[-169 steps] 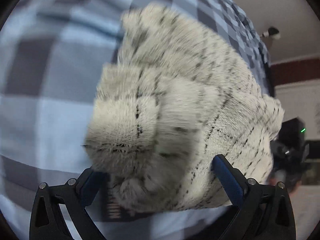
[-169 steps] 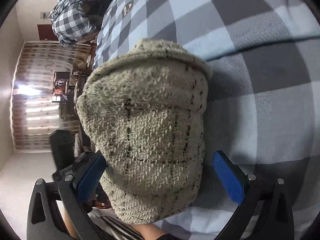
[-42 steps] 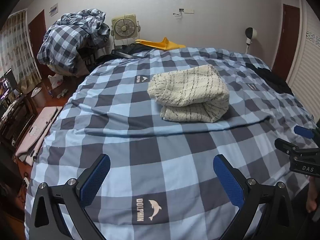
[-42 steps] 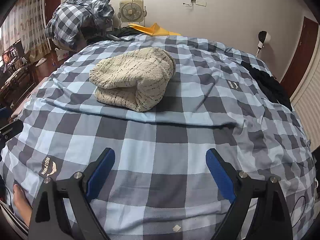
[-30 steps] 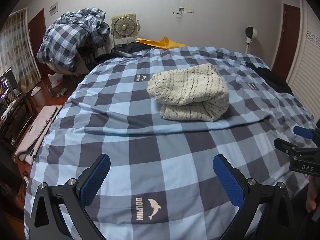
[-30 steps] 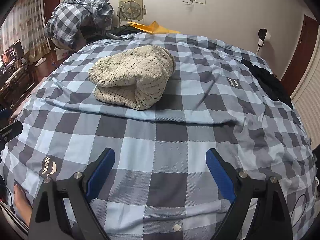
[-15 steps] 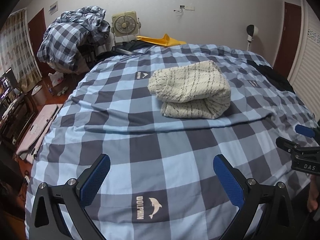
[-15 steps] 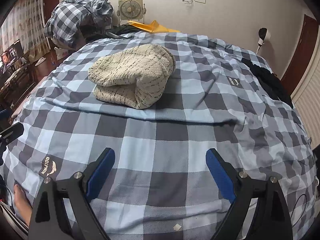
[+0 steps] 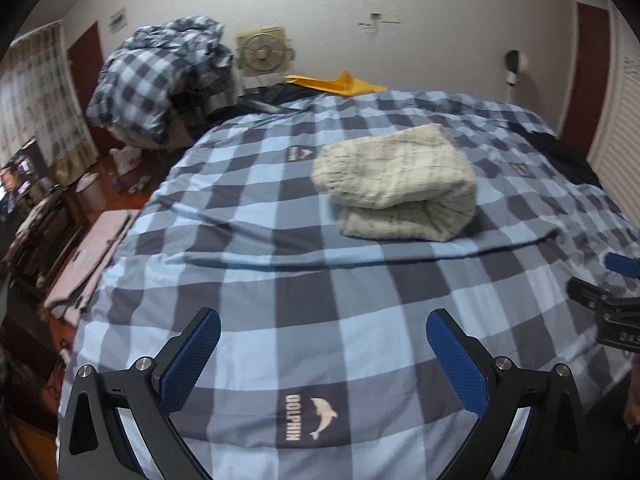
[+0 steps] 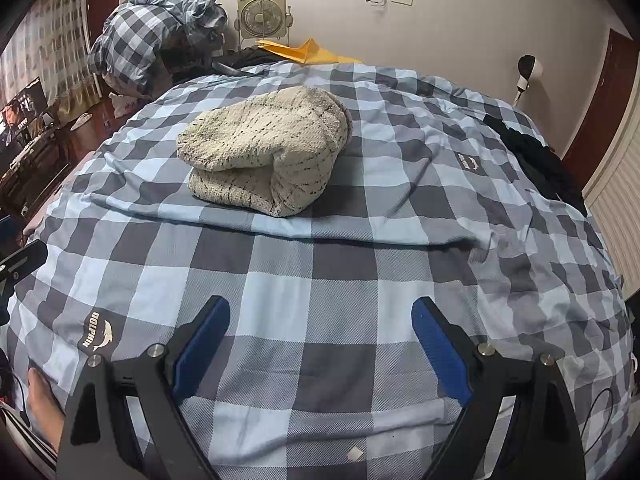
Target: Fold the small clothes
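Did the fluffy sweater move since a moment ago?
No. The folded sweater sits on the same checks of the bedspread, just behind the same long crease, as 1.4 seconds ago.

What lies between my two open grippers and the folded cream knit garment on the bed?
Nothing visible. Only bare checked blue-grey bedcover, with one long crease, separates the left gripper, right gripper and folded cream knit garment.

A checked bed [image 10: 320, 280] fills the room, box fan [image 10: 264, 16] against the pale wall [image 10: 460, 20].
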{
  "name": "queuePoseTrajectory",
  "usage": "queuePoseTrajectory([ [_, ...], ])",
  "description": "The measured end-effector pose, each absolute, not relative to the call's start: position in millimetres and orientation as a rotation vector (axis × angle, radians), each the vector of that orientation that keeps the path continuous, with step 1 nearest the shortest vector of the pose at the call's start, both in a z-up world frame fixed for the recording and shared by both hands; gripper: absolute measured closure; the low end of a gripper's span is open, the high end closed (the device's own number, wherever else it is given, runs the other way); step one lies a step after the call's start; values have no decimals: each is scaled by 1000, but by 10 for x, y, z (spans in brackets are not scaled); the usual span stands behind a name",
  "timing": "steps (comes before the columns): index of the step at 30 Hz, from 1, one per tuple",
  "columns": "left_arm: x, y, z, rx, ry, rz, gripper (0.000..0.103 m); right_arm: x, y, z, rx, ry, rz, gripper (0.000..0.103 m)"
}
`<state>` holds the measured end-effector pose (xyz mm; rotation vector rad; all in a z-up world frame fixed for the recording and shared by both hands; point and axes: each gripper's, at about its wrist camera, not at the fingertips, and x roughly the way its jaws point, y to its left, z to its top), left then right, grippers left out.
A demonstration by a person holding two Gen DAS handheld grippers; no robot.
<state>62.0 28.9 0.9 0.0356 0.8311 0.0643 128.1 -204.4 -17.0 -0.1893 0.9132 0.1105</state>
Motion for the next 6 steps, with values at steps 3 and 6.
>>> queuePoseTrajectory([
  [3,623,360,6,-1,831,86,0,1275,-2034,-175,-188,915,109,13],
  [6,632,458,-8,-73,845,75,0,1275,-2036,-174,-188,914,110,13],
])
